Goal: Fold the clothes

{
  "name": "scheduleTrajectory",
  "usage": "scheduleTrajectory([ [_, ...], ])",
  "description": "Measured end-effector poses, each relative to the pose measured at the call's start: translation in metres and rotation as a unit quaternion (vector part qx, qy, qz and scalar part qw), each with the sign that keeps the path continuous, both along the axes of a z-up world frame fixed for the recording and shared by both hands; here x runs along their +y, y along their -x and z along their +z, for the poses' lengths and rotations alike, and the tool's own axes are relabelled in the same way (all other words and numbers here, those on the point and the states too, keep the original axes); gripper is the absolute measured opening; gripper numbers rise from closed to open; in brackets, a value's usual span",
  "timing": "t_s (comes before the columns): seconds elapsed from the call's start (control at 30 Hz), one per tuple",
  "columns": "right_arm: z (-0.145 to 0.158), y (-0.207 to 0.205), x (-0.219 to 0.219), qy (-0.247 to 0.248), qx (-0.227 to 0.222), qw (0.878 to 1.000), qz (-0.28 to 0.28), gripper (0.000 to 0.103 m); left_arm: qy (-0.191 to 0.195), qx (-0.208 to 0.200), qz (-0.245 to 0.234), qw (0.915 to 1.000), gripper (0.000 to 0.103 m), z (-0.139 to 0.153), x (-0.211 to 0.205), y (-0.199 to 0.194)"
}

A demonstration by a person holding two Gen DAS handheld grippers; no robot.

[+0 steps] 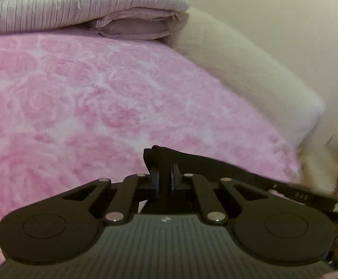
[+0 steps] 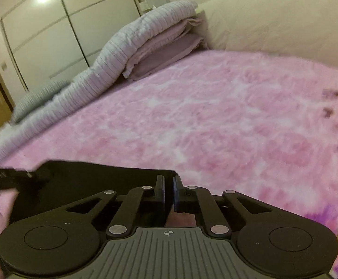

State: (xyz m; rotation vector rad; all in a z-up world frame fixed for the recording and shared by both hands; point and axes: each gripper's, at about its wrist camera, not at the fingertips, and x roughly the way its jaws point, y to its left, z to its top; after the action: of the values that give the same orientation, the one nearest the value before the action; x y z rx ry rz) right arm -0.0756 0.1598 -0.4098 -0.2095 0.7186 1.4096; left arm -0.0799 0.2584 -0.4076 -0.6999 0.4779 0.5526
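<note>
Both grippers, L [image 1: 165, 174] & R [image 2: 168, 187], clenched on black garment [image 2: 94, 174] edge (stretched betw. them) above pink blanket [image 1: 76, 97]

Each camera sits just behind its own gripper and looks forward along the two fingers, low and close over a bed. The left wrist view has the left gripper [image 1: 165, 172] at six o'clock and faces across the pink blanket [image 1: 87, 97] toward folded bedding [image 1: 76, 7] at eleven o'clock, with a cream pillow [image 1: 250, 69] running toward two o'clock against a pale wall. The right wrist view has the right gripper [image 2: 168, 186] at six o'clock, tilted, and faces the same blanket [image 2: 203, 116], bedding [image 2: 145, 41] at twelve and pillow [image 2: 273, 23] at one o'clock, plus a wardrobe [image 2: 48, 28] at ten o'clock. Both views share a black cloth [image 1: 215, 165] at the fingers.
</note>
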Motion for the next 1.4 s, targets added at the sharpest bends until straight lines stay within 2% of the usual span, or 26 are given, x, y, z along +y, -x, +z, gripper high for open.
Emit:
scheduleTrajectory([
  [0.03,-0.008,-0.001,0.002,0.004,0.005,1.0,-0.003,0.006,-0.007,0.007,0.0,1.0,0.01,-0.002,0.0,-0.003],
  [0.1,-0.022,-0.009,0.005,0.01,0.042,0.999,-0.014,0.006,-0.006,0.013,0.007,0.9999,0.015,-0.004,0.001,-0.003],
  [0.13,-0.023,-0.016,0.005,0.014,0.067,0.997,-0.018,0.007,-0.002,0.013,0.012,0.9998,0.016,-0.002,0.002,-0.001],
  [0.23,-0.009,-0.035,-0.006,0.022,0.13,0.991,-0.032,0.007,-0.031,0.02,0.044,0.9984,0.015,0.014,-0.005,0.016],
  [0.27,-0.001,-0.039,-0.013,0.025,0.126,0.991,-0.046,0.007,-0.039,0.021,0.057,0.9974,0.013,0.02,-0.007,0.023],
  [0.33,0.019,-0.038,-0.035,0.013,0.084,0.994,-0.076,0.007,-0.032,0.002,0.076,0.9966,0.01,0.032,-0.01,0.044],
  [0.4,0.036,-0.03,-0.062,-0.01,0.071,0.994,-0.082,0.007,-0.025,-0.017,0.062,0.9976,0.01,0.042,-0.021,0.06],
  [0.5,0.052,-0.007,-0.099,-0.031,0.081,0.995,-0.043,0.007,-0.048,-0.022,0.022,0.9983,0.01,0.055,-0.061,0.076],
  [0.57,0.057,0.018,-0.12,-0.028,0.06,0.998,-0.013,0.007,-0.053,-0.021,-0.001,0.9984,0.01,0.052,-0.087,0.083],
  [0.63,0.045,0.038,-0.125,0.001,0.045,0.999,0.006,0.007,-0.038,-0.005,-0.012,0.9992,0.011,0.037,-0.107,0.082],
  [0.7,0.027,0.053,-0.121,0.043,0.036,0.998,0.015,0.007,-0.028,0.048,-0.006,0.9984,0.012,0.015,-0.115,0.071],
  [0.73,0.018,0.055,-0.118,0.066,0.034,0.997,0.0,0.007,-0.027,0.06,0.0,0.9978,0.012,0.01,-0.118,0.07],
  [0.8,0.02,0.05,-0.121,0.079,0.047,0.995,-0.027,0.007,-0.035,0.055,0.003,0.9978,0.01,0.022,-0.127,0.078],
  [0.97,0.069,0.025,-0.154,0.004,0.12,0.991,-0.065,0.007,-0.06,0.036,0.023,0.9973,0.011,0.062,-0.143,0.111],
  [1.03,0.09,0.02,-0.163,-0.012,0.13,0.988,-0.079,0.007,-0.059,0.033,0.034,0.9971,0.013,0.073,-0.15,0.125],
  [1.2,0.136,0.032,-0.187,-0.054,0.118,0.988,-0.085,0.007,-0.065,0.033,0.055,0.9958,0.019,0.093,-0.173,0.164],
  [1.4,0.164,0.063,-0.216,-0.07,0.106,0.989,-0.077,0.007,-0.08,0.035,0.072,0.9936,0.021,0.113,-0.197,0.2],
])
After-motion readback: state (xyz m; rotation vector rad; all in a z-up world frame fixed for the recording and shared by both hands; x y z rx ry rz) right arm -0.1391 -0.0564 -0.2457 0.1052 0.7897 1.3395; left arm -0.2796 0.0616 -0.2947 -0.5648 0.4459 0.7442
